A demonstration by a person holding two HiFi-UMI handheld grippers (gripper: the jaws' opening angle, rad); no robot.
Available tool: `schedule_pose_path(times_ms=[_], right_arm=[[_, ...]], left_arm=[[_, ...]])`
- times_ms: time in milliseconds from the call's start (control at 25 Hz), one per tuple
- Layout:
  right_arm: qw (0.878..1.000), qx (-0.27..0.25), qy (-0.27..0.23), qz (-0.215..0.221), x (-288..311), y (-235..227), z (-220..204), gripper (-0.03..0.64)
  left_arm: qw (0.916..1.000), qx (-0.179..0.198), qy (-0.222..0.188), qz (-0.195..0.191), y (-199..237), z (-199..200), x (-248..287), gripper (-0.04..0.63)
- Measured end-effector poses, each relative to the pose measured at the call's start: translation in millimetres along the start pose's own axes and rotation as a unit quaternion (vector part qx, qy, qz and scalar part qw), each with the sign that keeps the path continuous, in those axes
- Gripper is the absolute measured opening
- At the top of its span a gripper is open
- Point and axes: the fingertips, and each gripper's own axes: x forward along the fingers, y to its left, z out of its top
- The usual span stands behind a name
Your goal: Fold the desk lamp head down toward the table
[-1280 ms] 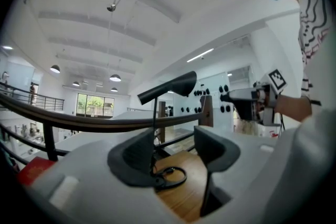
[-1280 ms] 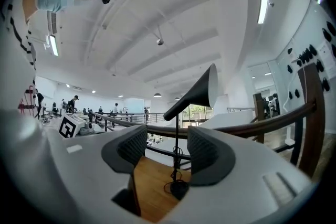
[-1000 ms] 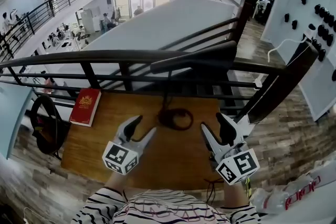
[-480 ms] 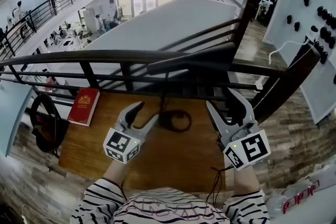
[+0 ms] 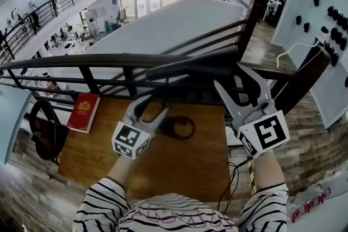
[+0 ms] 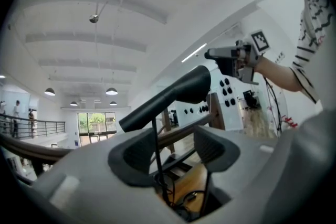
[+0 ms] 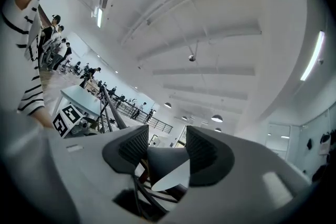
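The black desk lamp stands at the back of the brown wooden table, its ring-shaped base flat on the wood and its long, bar-like head raised at a slant, level with the dark metal railing behind the table. At the far left, a pair of black headphones hangs off the table's left edge, and just beside it a red hardback book lies flat on the table's back left corner. Further right, the left gripper is low over the table, just left of the lamp's base. In the left gripper view its jaws stand well apart, and the lamp's thin black stem rises through the gap between them without clearly touching either pad. To the right of the base, the right gripper is held higher, up at the right-hand end of the lamp head. In the right gripper view its jaws are also spread wide, with the rounded end of the lamp head sitting between the ribbed pads; whether either pad presses on it cannot be told. At the far right stands a white wall panel with rows of black knobs.
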Motion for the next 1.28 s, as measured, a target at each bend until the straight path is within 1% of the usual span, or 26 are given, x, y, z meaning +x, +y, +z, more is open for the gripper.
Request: schedule_pose_path(times_ms=[160, 320, 480, 800, 1080, 1120, 1240, 1280], right_arm=[[1.0, -0.026, 0.009, -0.001, 10, -19, 3, 0.209], [0.999, -0.037, 0.021, -0.005, 21, -39, -2, 0.209], [0.999, -0.036, 0.032, -0.005, 32, -50, -10, 0.209], [0.999, -0.025, 0.046, 0.004, 50, -55, -26, 0.209], [0.999, -0.031, 0.037, -0.007, 52, -57, -29, 0.209], [0.999, -0.031, 0.037, -0.008, 52, -57, -30, 0.209], [0.999, -0.031, 0.037, -0.011, 53, -57, -30, 0.209], [0.999, -0.031, 0.037, -0.011, 52, -56, -31, 0.209]], left_arm=[[0.9999, 0.0, 0.01, -0.003, 0, -6, 18, 0.235], [0.9998, 0.002, 0.019, 0.006, 8, -14, 36, 0.233], [0.9994, -0.001, 0.03, 0.018, 22, -27, 53, 0.229], [0.9975, -0.036, 0.056, 0.022, 40, -61, 80, 0.229], [0.9965, -0.037, 0.074, 0.013, 47, -74, 100, 0.229], [0.9964, -0.035, 0.076, 0.012, 47, -75, 101, 0.216], [0.9964, -0.029, 0.078, 0.011, 47, -75, 104, 0.11], [0.9964, -0.028, 0.079, 0.012, 48, -75, 104, 0.089]])
